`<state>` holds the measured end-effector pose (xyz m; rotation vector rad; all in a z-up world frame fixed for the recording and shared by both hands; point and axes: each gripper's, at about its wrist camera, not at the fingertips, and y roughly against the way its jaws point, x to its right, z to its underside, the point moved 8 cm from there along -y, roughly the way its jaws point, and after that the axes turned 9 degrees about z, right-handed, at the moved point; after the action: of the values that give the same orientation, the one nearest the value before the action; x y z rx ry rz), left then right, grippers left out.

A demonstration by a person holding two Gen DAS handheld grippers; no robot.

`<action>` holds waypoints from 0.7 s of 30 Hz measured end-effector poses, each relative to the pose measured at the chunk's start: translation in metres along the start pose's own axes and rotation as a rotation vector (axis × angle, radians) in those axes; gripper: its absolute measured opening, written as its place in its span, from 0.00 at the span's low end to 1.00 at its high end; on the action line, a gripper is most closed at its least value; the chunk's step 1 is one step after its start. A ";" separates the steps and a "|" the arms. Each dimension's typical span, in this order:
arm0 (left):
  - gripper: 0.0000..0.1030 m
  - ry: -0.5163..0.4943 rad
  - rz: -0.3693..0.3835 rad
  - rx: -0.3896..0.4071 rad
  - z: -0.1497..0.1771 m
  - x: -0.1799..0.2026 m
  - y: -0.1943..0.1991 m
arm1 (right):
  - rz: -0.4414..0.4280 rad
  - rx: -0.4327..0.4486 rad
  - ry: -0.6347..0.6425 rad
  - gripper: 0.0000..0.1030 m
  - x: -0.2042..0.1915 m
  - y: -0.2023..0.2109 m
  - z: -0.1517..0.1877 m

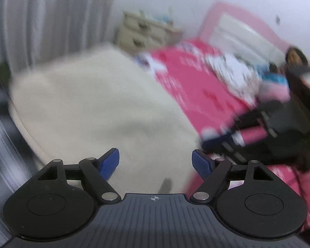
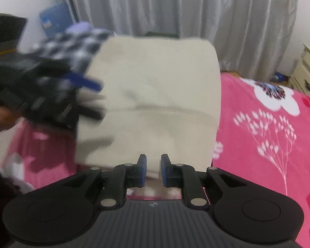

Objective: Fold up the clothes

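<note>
A cream garment (image 1: 93, 103) lies spread on the pink bedspread (image 1: 196, 82). In the right wrist view it shows as a folded cream rectangle (image 2: 155, 82). My right gripper (image 2: 154, 165) is shut on the garment's near edge, and cream cloth fills the narrow gap between its blue pads. In the left wrist view it appears as a blurred dark shape (image 1: 215, 139) at the garment's right side. My left gripper (image 1: 155, 157) hangs open above the garment with nothing between its fingers. The right wrist view shows it blurred (image 2: 98, 100) at the garment's left edge.
A pile of mixed clothes (image 1: 237, 72) lies near the pink headboard (image 1: 237, 14). A cream nightstand (image 2: 308, 72) stands by the grey curtains (image 2: 175, 6). A checkered sleeve (image 2: 72, 41) and a hand (image 2: 0, 113) hold the left gripper. The flowered bedspread (image 2: 268, 134) stretches out to the right.
</note>
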<state>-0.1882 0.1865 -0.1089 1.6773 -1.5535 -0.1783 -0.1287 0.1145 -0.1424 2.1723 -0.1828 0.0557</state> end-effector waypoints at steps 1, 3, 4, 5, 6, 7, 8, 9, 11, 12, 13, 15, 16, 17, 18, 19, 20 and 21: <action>0.75 0.007 -0.006 -0.014 0.009 0.002 -0.011 | 0.019 -0.014 -0.003 0.16 0.001 -0.015 0.002; 0.75 0.032 -0.044 -0.006 0.017 0.003 -0.023 | 0.032 -0.045 -0.048 0.16 0.003 -0.028 0.006; 0.76 0.040 -0.054 0.006 0.016 0.005 -0.022 | 0.029 -0.056 -0.072 0.16 0.004 -0.025 0.008; 0.76 0.048 -0.055 0.019 0.014 0.007 -0.019 | 0.027 -0.064 -0.087 0.16 0.006 -0.017 0.008; 0.77 0.063 -0.058 0.029 0.012 0.008 -0.015 | 0.027 -0.068 -0.088 0.17 0.006 -0.006 0.008; 0.80 0.085 -0.065 0.033 0.009 0.008 -0.012 | 0.030 -0.071 -0.088 0.18 0.007 0.006 0.009; 0.82 0.110 -0.076 0.036 0.006 0.009 -0.009 | 0.040 -0.074 -0.088 0.25 0.007 0.019 0.010; 0.86 0.132 -0.091 0.045 0.003 0.011 -0.006 | 0.061 -0.083 -0.092 0.35 0.008 0.031 0.012; 0.92 0.172 -0.122 0.070 -0.002 0.015 0.000 | 0.116 -0.108 -0.115 0.41 0.011 0.053 0.017; 0.95 0.188 -0.132 0.084 -0.005 0.019 0.003 | 0.141 -0.122 -0.130 0.43 0.011 0.063 0.021; 0.95 0.197 -0.139 0.097 -0.007 0.024 0.005 | 0.157 -0.135 -0.148 0.47 0.010 0.071 0.024; 1.00 0.213 -0.158 0.109 -0.008 0.036 0.008 | 0.195 -0.138 -0.180 0.55 0.008 0.085 0.030; 1.00 0.230 -0.173 0.109 -0.010 0.039 0.009 | 0.217 -0.132 -0.186 0.56 0.007 0.089 0.032; 1.00 0.246 -0.184 0.107 -0.011 0.042 0.010 | 0.237 -0.127 -0.196 0.56 0.007 0.092 0.035; 1.00 0.267 -0.200 0.105 -0.011 0.044 0.011 | 0.254 -0.122 -0.213 0.58 0.008 0.094 0.036; 1.00 0.288 -0.223 0.102 -0.011 0.045 0.010 | 0.268 -0.119 -0.242 0.59 0.011 0.094 0.038; 1.00 0.308 -0.249 0.098 -0.011 0.046 0.010 | 0.280 -0.120 -0.280 0.60 0.015 0.095 0.038; 1.00 0.329 -0.278 0.096 -0.010 0.046 0.010 | 0.289 -0.121 -0.320 0.60 0.018 0.095 0.039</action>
<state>-0.1794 0.1516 -0.0770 1.8862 -1.0992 0.0303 -0.1262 0.0268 -0.0854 2.0087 -0.6652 -0.1376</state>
